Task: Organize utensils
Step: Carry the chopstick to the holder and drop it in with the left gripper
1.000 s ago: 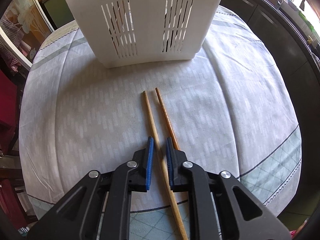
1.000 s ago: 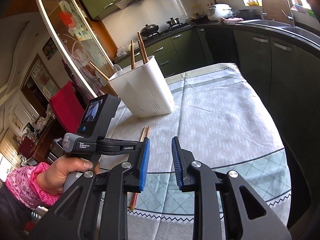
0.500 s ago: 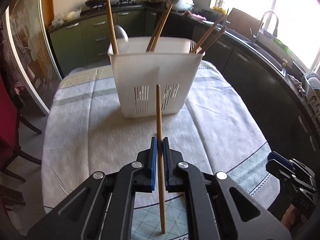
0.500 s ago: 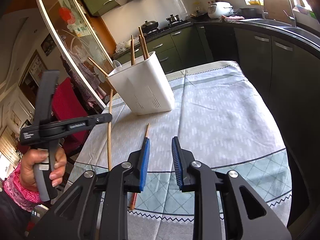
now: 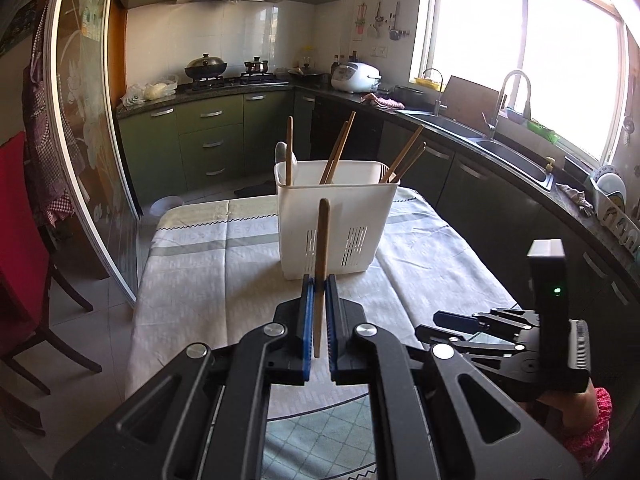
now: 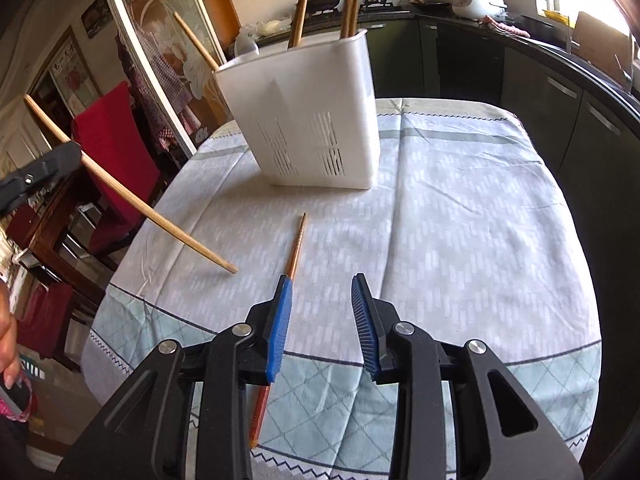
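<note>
No brand or label can be read on the claws or the holder; a band of the cloth carries faint marks too blurred to make out.

The left claw (image 5: 317, 300) is pressed together on a pale chopstick (image 5: 320, 276), which stands between its blue pads (image 5: 307, 316) and points to 12 o'clock, its tip overlapping the white utensil holder (image 5: 336, 224) in the left wrist view. In the right wrist view that chopstick (image 6: 132, 196) slants in the air at 9 o'clock, clear of the cloth-covered tabletop (image 6: 460, 240).

The right claw (image 6: 322, 308) stands spread, its jaws opening, with only cloth between them. A darker chopstick (image 6: 294, 256) lies flat on the tabletop, passing under the left-hand pad (image 6: 280, 320) and pointing to 12 o'clock toward the holder (image 6: 304, 120), well short of it.

Farther off the holder stands upright on the cloth with several chopsticks (image 5: 338, 152) and a spoon (image 5: 281, 152) sticking out of its top.

A second ago both chopsticks lay side by side on the cloth with the left claw spread about the pale one; it has since shut and lifted that chopstick, and the right claw has come lower over the remaining one.
</note>
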The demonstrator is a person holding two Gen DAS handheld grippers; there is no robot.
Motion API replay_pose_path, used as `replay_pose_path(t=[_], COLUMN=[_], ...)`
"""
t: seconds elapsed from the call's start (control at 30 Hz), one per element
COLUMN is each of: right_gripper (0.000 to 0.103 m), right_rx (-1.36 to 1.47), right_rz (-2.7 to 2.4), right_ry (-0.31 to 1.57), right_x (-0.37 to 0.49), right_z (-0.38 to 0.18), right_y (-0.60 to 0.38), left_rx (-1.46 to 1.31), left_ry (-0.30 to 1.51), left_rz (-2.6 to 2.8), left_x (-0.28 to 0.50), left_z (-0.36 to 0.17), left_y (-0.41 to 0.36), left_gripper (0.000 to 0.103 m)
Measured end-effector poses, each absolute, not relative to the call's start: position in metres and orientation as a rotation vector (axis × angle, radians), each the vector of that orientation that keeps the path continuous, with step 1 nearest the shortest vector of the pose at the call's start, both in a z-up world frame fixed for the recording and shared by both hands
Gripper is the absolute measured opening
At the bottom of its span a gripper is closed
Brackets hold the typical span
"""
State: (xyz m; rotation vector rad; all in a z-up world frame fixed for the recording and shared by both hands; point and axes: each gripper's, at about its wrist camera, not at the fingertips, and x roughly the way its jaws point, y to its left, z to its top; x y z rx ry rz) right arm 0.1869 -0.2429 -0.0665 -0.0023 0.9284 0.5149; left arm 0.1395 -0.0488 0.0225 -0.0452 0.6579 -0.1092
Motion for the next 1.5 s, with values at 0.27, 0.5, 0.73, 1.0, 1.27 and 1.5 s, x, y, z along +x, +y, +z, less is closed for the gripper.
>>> replay_pose_path(t=[0.27, 0.5, 0.73, 1.0, 1.27, 1.5], right_gripper=[0.032, 0.027, 0.006, 0.006, 0.006, 0.006], right_rx=[-0.134, -0.199, -0.214, -0.043, 0.028, 0.061], right_rz=[0.498, 0.444, 0.442, 0.508, 0.522, 0.521], right_ry=[1.07, 1.105, 1.076, 0.879, 0.679, 0.607], right_x=[0.248, 0.269, 0.262, 0.219, 0.149, 0.116], right_z=[-0.107, -0.12, -0.119, -0.046, 0.01, 0.024], right_y=[-0.173, -0.149, -0.139, -0.191, -0.249, -0.278], left_rx=[-0.032, -0.011, -0.004, 0.002, 0.001, -0.003], left_ry=[0.662, 0.678, 0.677, 0.679, 0.681, 0.688], left_rz=[-0.118, -0.133, -0.134, -0.134, -0.133, -0.132], left_x=[0.138, 0.138, 0.139, 0.14, 0.14, 0.142], left_z=[0.023, 0.02, 0.021, 0.021, 0.02, 0.02], left_y=[-0.046, -0.048, -0.049, -0.05, -0.05, -0.049], left_gripper=[0.006, 0.006, 0.006, 0.006, 0.006, 0.006])
